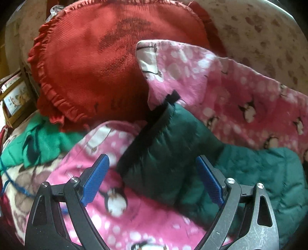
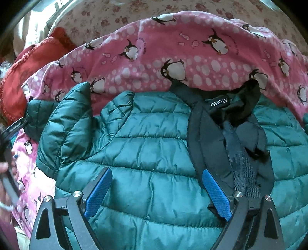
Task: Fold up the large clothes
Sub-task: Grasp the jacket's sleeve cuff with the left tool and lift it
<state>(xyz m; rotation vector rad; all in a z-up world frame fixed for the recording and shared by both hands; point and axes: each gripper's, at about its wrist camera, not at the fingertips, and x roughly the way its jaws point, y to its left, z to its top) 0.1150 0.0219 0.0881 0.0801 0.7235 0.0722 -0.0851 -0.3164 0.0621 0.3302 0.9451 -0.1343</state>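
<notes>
A teal quilted puffer jacket [image 2: 146, 146] lies front up on a pink penguin blanket [image 2: 154, 57], collar and label at the far side, dark zipper band open down the middle. My right gripper [image 2: 156, 175] is open and empty, hovering over the jacket's chest. In the left wrist view the jacket's sleeve end [image 1: 169, 146] with its dark cuff lies on the blanket [image 1: 240, 92]. My left gripper [image 1: 152, 159] is open, with the sleeve end between and just beyond its blue pads. The left gripper also shows in the right wrist view [image 2: 18, 123] by the sleeve cuff.
A red frilled heart cushion [image 1: 100, 63] lies behind the sleeve, also in the right wrist view [image 2: 32, 63]. A green cloth [image 1: 38, 142] lies at the left. A floral sheet [image 2: 154, 11] covers the bed behind. A framed picture [image 1: 15, 100] stands at the far left.
</notes>
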